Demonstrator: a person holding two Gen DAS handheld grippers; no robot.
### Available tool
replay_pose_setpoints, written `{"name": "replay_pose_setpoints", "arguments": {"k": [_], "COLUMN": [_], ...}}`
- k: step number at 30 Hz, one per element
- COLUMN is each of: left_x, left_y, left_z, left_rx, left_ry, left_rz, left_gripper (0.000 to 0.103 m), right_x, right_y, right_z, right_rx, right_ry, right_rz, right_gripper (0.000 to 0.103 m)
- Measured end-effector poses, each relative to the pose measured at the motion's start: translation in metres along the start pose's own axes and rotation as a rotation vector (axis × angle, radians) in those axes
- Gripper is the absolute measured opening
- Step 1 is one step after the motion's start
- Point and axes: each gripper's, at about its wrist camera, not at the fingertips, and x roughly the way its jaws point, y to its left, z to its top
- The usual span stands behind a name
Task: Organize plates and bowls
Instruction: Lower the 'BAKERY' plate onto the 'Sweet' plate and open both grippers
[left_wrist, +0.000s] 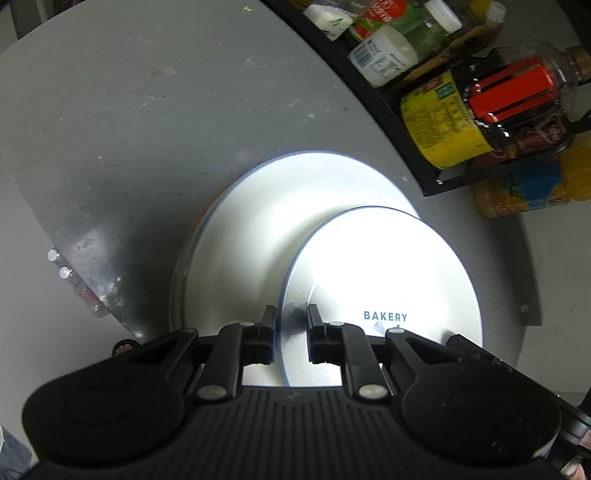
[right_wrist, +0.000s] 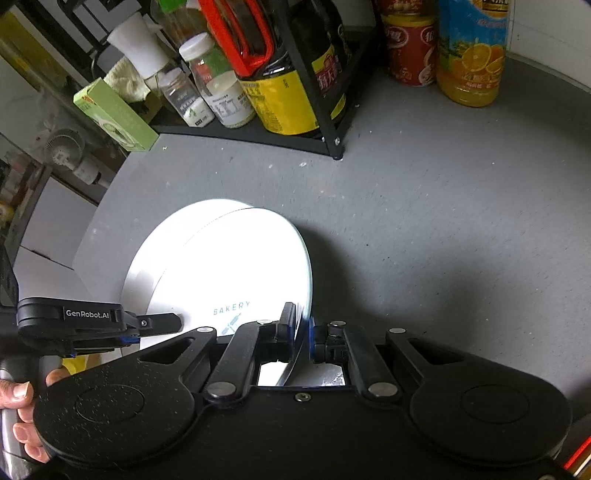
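A small white plate (left_wrist: 388, 280) printed "BAKERY" is held tilted over a larger white plate (left_wrist: 266, 229) that lies on the grey table. My left gripper (left_wrist: 291, 317) is shut on the small plate's left rim. My right gripper (right_wrist: 301, 319) is shut on the same plate's (right_wrist: 236, 269) right rim. The larger plate (right_wrist: 155, 254) shows behind it in the right wrist view. The left gripper's fingers (right_wrist: 159, 321) show at the plate's left edge there. An orange-brown rim (left_wrist: 177, 273) shows under the larger plate; I cannot tell what it belongs to.
A black wire rack (right_wrist: 325, 122) with sauce bottles and jars stands at the table's back. A red can (right_wrist: 410, 48) and an orange juice bottle (right_wrist: 472, 55) stand beside it. A green box (right_wrist: 114, 114) leans at the rack's left. The table edge (left_wrist: 74, 258) lies left.
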Motion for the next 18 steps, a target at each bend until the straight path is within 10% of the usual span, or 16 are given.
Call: {"name": "replay_pose_setpoints", "arguments": {"k": [12, 18], "left_x": [-0.023, -0.05], "left_y": [-0.003, -0.011], "left_z": [0.006, 0.01], "left_rx": [-0.001, 0.04], "left_ry": [-0.037, -0.141], "left_rz": [0.045, 0.101], "left_gripper": [0.017, 0.053], "right_x": [0.006, 0.011], "right_y": [0.0, -0.002], "right_z": [0.001, 0.003], "right_rx": [0.016, 0.02], "right_ry": [0.0, 0.016], "right_rz": [-0.007, -0.007], "right_gripper": [0.007, 0.008]}}
